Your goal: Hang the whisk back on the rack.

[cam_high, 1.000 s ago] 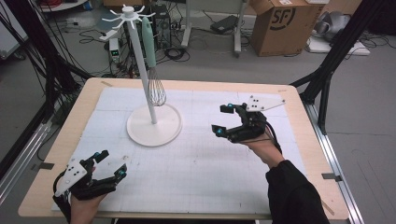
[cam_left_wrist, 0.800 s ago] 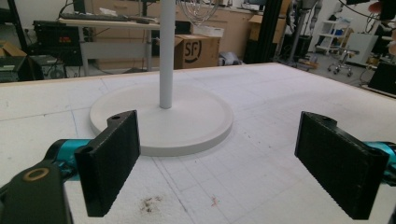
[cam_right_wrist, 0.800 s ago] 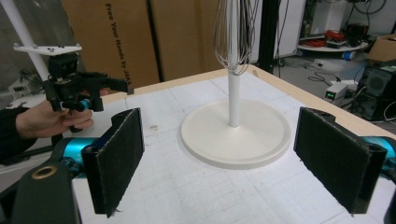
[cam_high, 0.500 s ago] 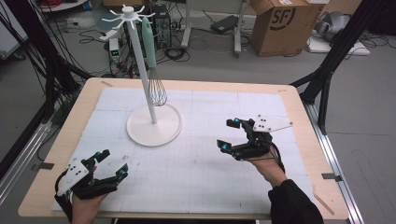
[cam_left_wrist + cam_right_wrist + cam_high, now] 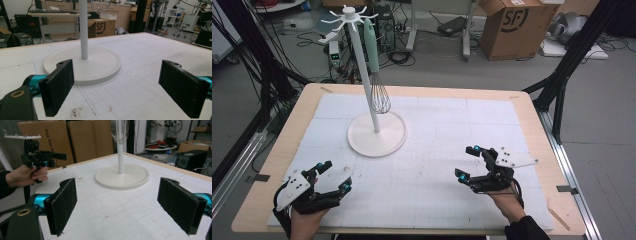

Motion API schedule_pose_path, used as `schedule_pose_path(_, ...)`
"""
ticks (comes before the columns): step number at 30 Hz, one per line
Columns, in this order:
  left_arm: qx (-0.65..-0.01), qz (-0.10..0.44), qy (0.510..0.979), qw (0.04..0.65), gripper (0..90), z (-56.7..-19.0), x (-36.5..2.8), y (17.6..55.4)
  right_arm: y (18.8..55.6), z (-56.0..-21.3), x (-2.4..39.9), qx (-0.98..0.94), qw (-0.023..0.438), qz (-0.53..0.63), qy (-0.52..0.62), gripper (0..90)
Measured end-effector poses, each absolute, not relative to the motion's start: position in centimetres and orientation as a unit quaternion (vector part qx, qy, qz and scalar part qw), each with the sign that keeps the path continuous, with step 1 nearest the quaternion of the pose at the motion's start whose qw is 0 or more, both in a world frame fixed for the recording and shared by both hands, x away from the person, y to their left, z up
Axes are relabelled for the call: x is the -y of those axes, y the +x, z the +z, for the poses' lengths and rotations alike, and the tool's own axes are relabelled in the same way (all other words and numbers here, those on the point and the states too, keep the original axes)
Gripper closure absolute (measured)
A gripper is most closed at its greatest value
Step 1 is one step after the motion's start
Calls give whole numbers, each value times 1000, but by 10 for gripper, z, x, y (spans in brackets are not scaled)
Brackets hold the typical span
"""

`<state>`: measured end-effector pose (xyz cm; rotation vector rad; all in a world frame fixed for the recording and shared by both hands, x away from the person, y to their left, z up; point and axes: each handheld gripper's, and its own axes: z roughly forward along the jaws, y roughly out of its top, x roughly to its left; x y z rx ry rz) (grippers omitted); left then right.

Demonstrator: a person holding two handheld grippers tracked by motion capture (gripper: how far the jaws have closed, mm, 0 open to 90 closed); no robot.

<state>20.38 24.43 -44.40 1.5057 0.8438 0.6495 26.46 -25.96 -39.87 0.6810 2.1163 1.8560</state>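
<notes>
A white hook stand (image 5: 364,75) rises from a round base (image 5: 377,136) at the back left of the mat. A wire whisk (image 5: 380,95) with a mint handle hangs from one of its top hooks. My left gripper (image 5: 337,175) rests near the front left corner, open and empty. My right gripper (image 5: 465,162) is held at the front right, also open and empty, well apart from the stand. The left gripper view looks between wide jaws (image 5: 117,87) at the stand base (image 5: 100,62). The right gripper view (image 5: 117,205) faces the base (image 5: 122,178) and the whisk wires (image 5: 120,130).
A white gridded mat (image 5: 437,125) covers the wooden table (image 5: 532,107). On the floor behind it sit a cardboard box (image 5: 507,25), cables and black frame legs (image 5: 562,75). In the right gripper view the other hand holds the left gripper (image 5: 60,156) at far left.
My right gripper has drawn back from the middle right toward the near edge and lowered. The left gripper and the whisk on the stand have stayed put.
</notes>
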Motion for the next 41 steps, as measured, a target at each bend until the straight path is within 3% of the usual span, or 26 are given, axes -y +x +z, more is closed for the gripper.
schedule_pose_path(13,-359,279,655,604,136,-444,-242,204,239,-416,270,-699,145,651,256,153)
schedule_pose_path(41,-356,270,665,598,132,-448,-239,205,231,-427,272,-695,159,651,261,153)
